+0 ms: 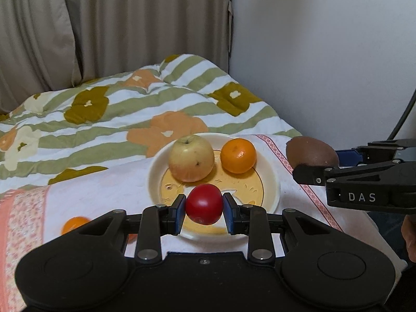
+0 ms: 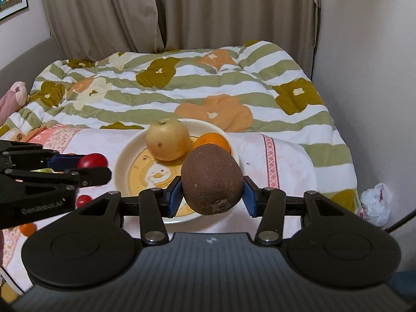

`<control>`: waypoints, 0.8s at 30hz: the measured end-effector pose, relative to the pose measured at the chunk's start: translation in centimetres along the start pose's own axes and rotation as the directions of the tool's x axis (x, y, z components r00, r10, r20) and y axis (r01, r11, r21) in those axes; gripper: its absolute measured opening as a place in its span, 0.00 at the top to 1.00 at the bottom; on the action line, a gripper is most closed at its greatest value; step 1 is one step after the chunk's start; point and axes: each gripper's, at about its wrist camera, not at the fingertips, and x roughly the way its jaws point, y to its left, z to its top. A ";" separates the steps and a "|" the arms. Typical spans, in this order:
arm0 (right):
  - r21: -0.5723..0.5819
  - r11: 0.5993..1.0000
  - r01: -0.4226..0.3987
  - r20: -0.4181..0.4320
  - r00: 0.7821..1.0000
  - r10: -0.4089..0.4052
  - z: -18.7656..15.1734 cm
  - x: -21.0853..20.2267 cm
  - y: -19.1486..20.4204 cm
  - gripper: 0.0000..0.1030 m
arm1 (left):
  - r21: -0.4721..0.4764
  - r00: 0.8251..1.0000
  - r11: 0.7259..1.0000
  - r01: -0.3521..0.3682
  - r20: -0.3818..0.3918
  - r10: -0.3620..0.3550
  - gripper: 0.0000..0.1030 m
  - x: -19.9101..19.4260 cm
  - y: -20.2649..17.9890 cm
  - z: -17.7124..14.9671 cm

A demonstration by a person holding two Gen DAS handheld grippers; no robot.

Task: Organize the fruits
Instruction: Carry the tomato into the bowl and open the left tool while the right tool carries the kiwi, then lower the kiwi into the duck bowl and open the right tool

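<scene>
A striped, flower-printed quilt (image 2: 197,88) covers the bed beneath beige curtains (image 2: 182,10), with a white cloth (image 1: 104,195) edged in pink spread across its near end. On that cloth sits a cream plate (image 1: 273,182) with a yellow printed centre, carrying a pale yellow apple (image 1: 191,158), stem end up, and a mandarin (image 1: 238,156) just to its right; the two fruits stand close together at the plate's far side.

The left hand-held gripper (image 1: 204,209) is clenched on a red tomato (image 1: 204,204), its blue pads (image 1: 179,214) pressing the fruit's left and right flanks, and holds it over the plate's near rim. The tomato is almost round, so no long axis can be read.

The right hand-held gripper (image 2: 212,193) grasps a brown kiwi (image 2: 212,179) by its sides, at the right edge of the plate. The kiwi's long axis runs roughly along the gripper's fingers, tilted, with its dry button end pointing down and toward the camera; in the left wrist view the same fruit (image 1: 310,153) lies lengthwise across the frame, over the cloth's pink border.

A second mandarin (image 1: 75,225) rests on the cloth to the left of the plate, partly hidden by the left gripper's body, and a smaller red fruit (image 2: 83,200) lies near it. A crumpled white bag (image 2: 375,204) sits by the wall at the right.
</scene>
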 end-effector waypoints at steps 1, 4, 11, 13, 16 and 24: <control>-0.001 1.000 -0.003 -0.007 1.000 0.003 0.2 0.7 -0.4 0.39 | 0.001 1.000 1.000 0.002 -0.010 -0.002 0.68 0.7 -0.2 0.1; 0.003 1.000 -0.014 -0.026 1.000 0.014 0.6 2.3 -1.5 0.39 | 0.001 0.999 1.000 0.008 -0.044 -0.007 0.68 2.8 -0.8 0.6; 0.006 1.000 -0.027 -0.068 0.997 0.028 0.9 5.3 -3.2 0.39 | 0.031 0.993 0.999 0.028 -0.119 -0.024 0.68 7.1 -2.5 0.7; 0.005 1.000 -0.030 -0.078 0.997 0.031 0.9 5.8 -3.3 0.39 | 0.044 0.991 0.999 0.027 -0.134 -0.021 0.67 7.8 -2.9 0.6; 0.003 0.999 -0.033 -0.090 0.995 0.033 0.8 6.4 -3.4 0.39 | 0.052 0.987 0.998 0.024 -0.161 -0.016 0.67 8.6 -3.2 0.4; -0.008 0.999 -0.051 -0.097 0.994 0.050 1.0 6.7 -3.1 0.39 | 0.077 0.993 0.997 0.011 -0.118 -0.001 0.08 7.2 -2.8 0.7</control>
